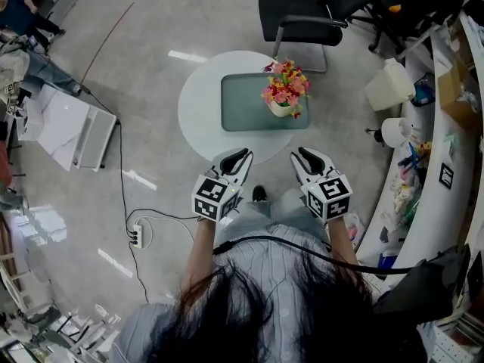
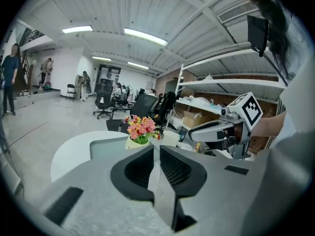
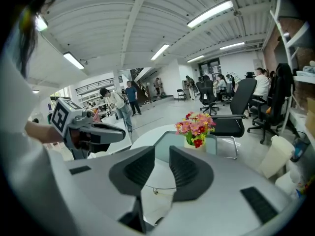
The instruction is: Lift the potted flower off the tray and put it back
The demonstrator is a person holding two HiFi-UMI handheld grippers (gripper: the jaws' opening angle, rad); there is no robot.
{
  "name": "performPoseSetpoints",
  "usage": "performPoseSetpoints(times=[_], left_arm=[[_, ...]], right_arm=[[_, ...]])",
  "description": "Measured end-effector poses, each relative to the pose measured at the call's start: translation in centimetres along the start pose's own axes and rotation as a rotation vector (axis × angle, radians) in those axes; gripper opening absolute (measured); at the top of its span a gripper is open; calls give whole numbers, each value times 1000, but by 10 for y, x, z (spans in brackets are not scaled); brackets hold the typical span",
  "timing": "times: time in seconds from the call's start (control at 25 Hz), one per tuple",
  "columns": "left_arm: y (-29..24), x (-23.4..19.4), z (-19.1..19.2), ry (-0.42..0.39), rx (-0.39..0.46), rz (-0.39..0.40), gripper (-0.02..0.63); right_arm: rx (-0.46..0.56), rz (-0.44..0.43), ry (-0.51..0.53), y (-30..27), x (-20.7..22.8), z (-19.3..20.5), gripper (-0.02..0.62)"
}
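The potted flower (image 1: pixel 285 91), pink, red and yellow blooms in a cream pot, stands on the right part of a grey-green tray (image 1: pixel 246 104) on a round white table (image 1: pixel 200 108). Both grippers hover short of the table's near edge, apart from the pot. My left gripper (image 1: pixel 242 155) is shut with nothing in it. My right gripper (image 1: pixel 299 153) has its jaws a narrow gap apart, nothing between them. In the left gripper view the flower (image 2: pixel 140 128) shows just above the shut gripper (image 2: pixel 156 149). The right gripper view has the flower (image 3: pixel 197 126) beyond its gripper (image 3: pixel 162 149).
A black chair (image 1: pixel 291 17) stands behind the table. A white bin (image 1: pixel 389 85) and cluttered shelving (image 1: pixel 446 150) line the right side. A power strip (image 1: pixel 137 235) and cables lie on the floor at left, near a white box (image 1: pixel 72 127). People stand far off in the room.
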State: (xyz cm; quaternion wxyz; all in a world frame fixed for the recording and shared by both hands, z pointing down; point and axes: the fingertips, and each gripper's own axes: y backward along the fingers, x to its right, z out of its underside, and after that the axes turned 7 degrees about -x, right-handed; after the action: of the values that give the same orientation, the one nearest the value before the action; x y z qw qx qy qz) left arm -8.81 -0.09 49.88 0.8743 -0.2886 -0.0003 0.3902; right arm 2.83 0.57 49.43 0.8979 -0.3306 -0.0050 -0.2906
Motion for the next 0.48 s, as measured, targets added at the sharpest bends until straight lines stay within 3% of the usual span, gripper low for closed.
performPoseSetpoints(times=[0.2, 0.48], left_arm=[[-13, -7, -3, -15, -20, 26, 21], [-35, -24, 4, -32, -68, 19, 21]], right_arm=[[13, 25, -49, -5, 20, -6, 77], [-1, 28, -42, -20, 45, -2, 77]])
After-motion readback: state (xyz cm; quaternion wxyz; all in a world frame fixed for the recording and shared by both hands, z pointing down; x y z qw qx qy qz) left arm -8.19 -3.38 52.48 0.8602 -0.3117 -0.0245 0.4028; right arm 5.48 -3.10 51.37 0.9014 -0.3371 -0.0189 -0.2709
